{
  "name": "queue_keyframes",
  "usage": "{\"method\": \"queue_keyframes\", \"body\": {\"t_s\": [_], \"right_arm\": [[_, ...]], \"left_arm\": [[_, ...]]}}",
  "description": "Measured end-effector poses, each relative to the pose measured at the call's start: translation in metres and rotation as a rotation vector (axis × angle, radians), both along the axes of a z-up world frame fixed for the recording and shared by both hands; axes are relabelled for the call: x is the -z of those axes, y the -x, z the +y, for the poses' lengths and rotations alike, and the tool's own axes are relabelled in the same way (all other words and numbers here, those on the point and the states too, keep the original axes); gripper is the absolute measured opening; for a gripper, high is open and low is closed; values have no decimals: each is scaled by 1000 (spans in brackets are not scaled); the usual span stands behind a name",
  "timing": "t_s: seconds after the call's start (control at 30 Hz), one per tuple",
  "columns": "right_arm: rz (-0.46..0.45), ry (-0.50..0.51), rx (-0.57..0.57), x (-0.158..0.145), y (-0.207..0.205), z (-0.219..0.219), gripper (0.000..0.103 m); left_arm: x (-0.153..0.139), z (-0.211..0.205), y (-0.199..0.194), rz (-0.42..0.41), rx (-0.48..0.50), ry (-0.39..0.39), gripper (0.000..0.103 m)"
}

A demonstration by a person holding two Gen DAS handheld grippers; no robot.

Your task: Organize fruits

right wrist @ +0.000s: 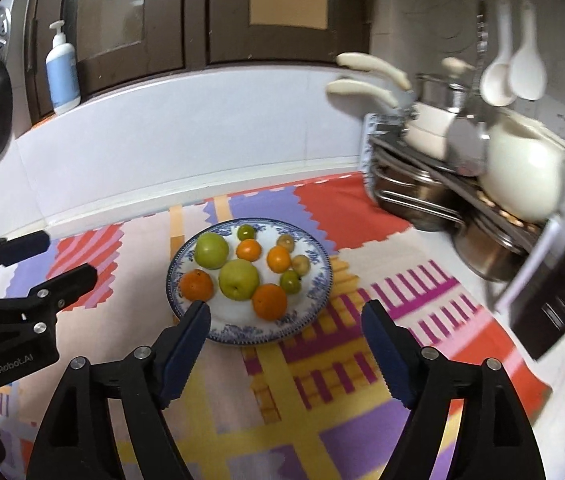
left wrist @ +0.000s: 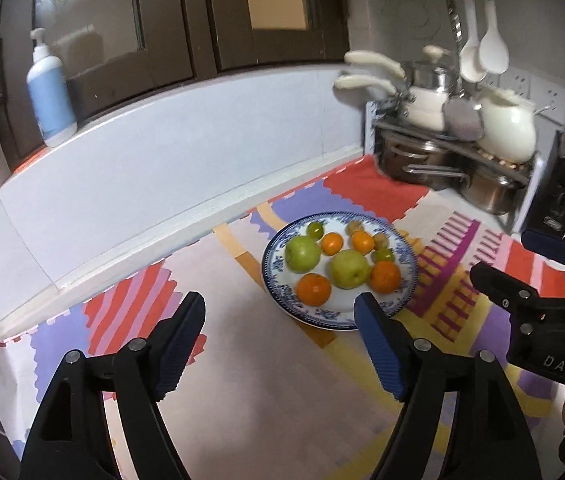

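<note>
1. Resting on the patterned mat [right wrist: 362,360], the plate [right wrist: 238,336] of fruits [right wrist: 238,278] is seen.
2. Left gripper [left wrist: 280,312] and right gripper [right wrist: 286,316] are held wide apart, empty.
3. Plate's near rim is partly masked by fingertips [right wrist: 198,312].

- You have a plate [right wrist: 314,256] of glazed ceramic, glossy white with a blue printed rim.
- The green apples [right wrist: 239,279] on it look smooth and waxy; the oranges [right wrist: 269,301] are matt and finely pitted.
- The cloth [right wrist: 362,360] over the counter reads as matt fabric, printed in colour blocks, no sheen.
- At the counter's far right corner, the pots [left wrist: 486,192] are polished steel, mirror-bright; the jug [left wrist: 508,124] above them is glossy cream ceramic.
- Your left gripper [left wrist: 280,312] and right gripper [right wrist: 285,320] are matt black plastic with ribbed blue pads.
- The pump bottle [left wrist: 51,92] on the ledge is smooth plastic.
</note>
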State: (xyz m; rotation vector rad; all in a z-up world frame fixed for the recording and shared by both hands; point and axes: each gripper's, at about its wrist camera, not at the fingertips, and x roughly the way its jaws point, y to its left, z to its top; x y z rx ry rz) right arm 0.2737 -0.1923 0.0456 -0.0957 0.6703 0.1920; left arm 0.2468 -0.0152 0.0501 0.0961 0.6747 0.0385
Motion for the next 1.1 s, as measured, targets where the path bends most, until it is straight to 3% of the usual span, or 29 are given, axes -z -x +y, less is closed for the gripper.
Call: {"method": "queue_keyframes", "body": {"t_s": [0.37,0.73,1.1], "right_arm": [[-60,-5,4,-23,60,-28,84],[-125,3,-20,-41,121,-54,84],[-127,-24,-47,-42,148,-68,84]], "left_arm": [[-19,-30,66,-96,-47,-7,102],[-34,-57,125,-154,-85,0,103],[-42,-70,153,-174,-99,3,103]]}}
